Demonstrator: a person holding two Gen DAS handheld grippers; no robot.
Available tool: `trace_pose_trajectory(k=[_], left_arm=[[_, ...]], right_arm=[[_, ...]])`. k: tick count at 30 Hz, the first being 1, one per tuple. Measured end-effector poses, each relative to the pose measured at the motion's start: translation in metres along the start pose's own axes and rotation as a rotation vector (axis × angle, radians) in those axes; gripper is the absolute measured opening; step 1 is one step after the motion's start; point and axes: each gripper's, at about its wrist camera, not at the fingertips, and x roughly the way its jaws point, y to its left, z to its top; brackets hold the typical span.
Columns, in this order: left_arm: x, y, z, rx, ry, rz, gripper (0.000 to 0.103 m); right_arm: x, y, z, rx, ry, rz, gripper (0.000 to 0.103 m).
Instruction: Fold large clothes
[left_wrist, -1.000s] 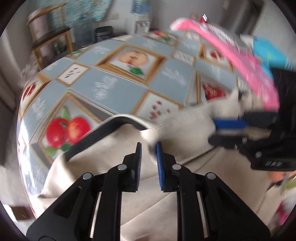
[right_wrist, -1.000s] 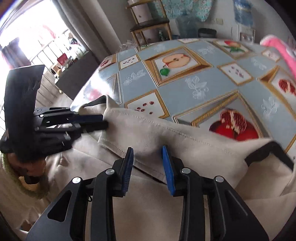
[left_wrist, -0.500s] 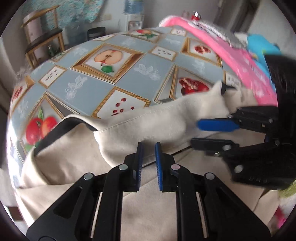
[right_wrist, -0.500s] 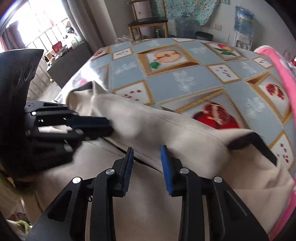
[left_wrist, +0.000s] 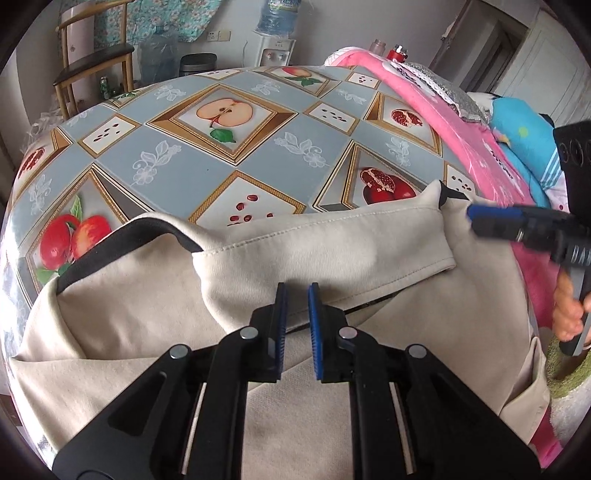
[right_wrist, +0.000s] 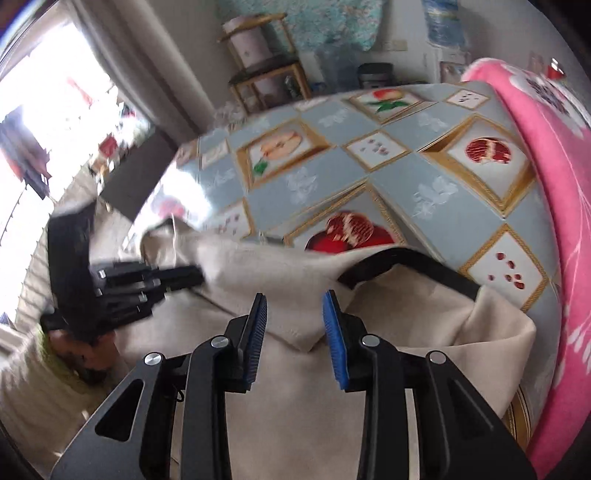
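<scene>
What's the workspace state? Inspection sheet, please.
Surface: table under fruit-print oilcloth.
Job's things: beige garment with black trim, lying at the near edge, top band folded over.
Clutter: pink blanket and blue cloth along the right side.
Grippers: left gripper jaws narrow at the fold's edge, grip unclear; right gripper open over the garment.
Cables: nothing seen.
Surroundings: chair, water dispenser.
</scene>
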Motion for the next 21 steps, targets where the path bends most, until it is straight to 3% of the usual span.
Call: trace_pose_trajectory(k=[3, 4, 7, 13, 16, 21], left_arm=[[0.000, 0.000, 0.000, -0.004, -0.002, -0.002, 0.012], [0.000, 0.000, 0.000, -0.004, -0.003, -0.003, 0.012], [0.000, 0.001, 0.000, -0.006, -0.004, -0.005, 0.012], [-0.002, 0.002, -0.002, -0.021, -0.015, -0.013, 0.012], [-0.002, 0.003, -0.003, -0.023, -0.023, -0.019, 0.012], [-0.001, 0.006, -0.003, -0.033, -0.031, -0.035, 0.012]], right_arm=[[0.030, 0.005, -0.007, -0.067, 0.096, -0.137, 0.032], [0.035, 0.003, -0.007, -0.064, 0.103, -0.142, 0.033], [0.041, -0.011, 0.000, 0.000, 0.066, -0.124, 0.037], [0.038, 0.004, 0.005, -0.039, 0.079, -0.261, 0.037], [0.009, 0.017, 0.007, -0.054, 0.006, -0.320, 0.037], [0.006, 0.045, 0.014, -0.093, -0.042, -0.212, 0.037]])
